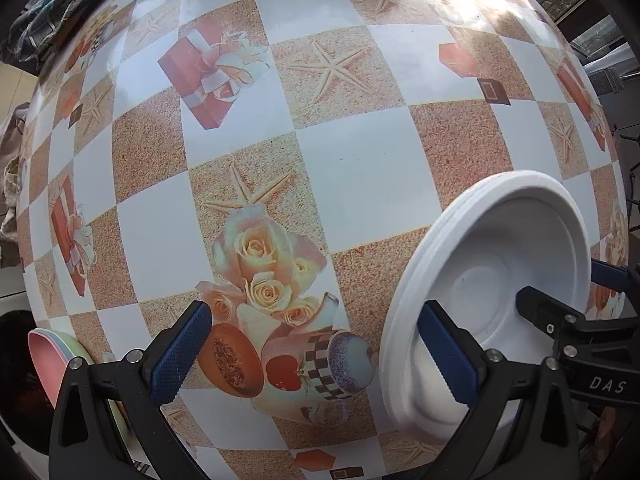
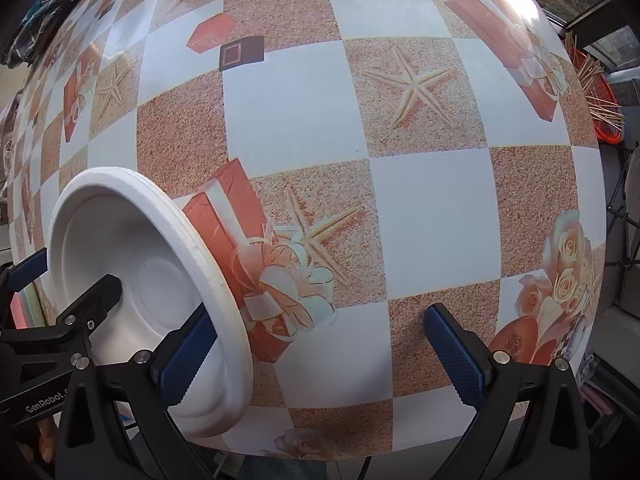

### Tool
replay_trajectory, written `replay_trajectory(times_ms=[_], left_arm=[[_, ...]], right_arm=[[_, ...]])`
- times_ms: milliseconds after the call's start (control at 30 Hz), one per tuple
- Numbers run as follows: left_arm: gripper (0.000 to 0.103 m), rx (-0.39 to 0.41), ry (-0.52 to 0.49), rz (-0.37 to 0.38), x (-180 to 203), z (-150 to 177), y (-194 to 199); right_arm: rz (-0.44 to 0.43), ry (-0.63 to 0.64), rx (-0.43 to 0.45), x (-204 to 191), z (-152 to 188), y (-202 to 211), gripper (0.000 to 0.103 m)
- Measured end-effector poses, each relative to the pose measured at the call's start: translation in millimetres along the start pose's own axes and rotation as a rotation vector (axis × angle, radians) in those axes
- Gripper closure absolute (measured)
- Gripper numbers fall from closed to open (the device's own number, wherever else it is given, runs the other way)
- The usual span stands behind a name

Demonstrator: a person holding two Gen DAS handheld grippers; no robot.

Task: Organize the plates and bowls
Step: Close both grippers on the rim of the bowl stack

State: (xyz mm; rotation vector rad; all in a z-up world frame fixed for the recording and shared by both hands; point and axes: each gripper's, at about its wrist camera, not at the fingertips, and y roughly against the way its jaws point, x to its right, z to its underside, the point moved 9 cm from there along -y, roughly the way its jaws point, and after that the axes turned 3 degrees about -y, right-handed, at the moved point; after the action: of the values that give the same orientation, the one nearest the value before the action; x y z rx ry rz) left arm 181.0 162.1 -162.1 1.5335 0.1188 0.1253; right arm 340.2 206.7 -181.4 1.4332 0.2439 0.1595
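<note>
A stack of white foam bowls [image 1: 492, 280] rests on the checked tablecloth [image 1: 360, 160], low on the right in the left wrist view and low on the left [image 2: 132, 248] in the right wrist view. My left gripper [image 1: 316, 356] is open, its right finger over the stack's inside and the near rim between its jaws. My right gripper [image 2: 320, 356] is open too, with its left finger over the same stack. Each gripper shows in the other's view, a black finger reaching into the top bowl. A stack of pink and green plates [image 1: 52, 356] lies at the table's left edge.
Dark crumpled cloth [image 1: 60, 0] lies at the far left corner of the table. An orange basket of wooden sticks [image 2: 600, 92] stands beyond the right edge. The tablecloth [image 2: 400, 200] stretches ahead of both grippers.
</note>
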Motion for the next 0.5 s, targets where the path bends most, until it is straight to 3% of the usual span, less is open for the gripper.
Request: replay_trajectory(times_ms=[333, 500], left_arm=[[0.000, 0.001, 0.052, 0.094, -11.3, 0.5, -17.6], [0.000, 0.002, 0.052, 0.103, -21.9, 2.3, -23.7]], right_arm=[[-0.009, -0.030, 0.028, 12.0, -9.0, 0.4, 0.000], [-0.010, -0.031, 0.036, 14.7, -2.1, 5.9, 0.000]])
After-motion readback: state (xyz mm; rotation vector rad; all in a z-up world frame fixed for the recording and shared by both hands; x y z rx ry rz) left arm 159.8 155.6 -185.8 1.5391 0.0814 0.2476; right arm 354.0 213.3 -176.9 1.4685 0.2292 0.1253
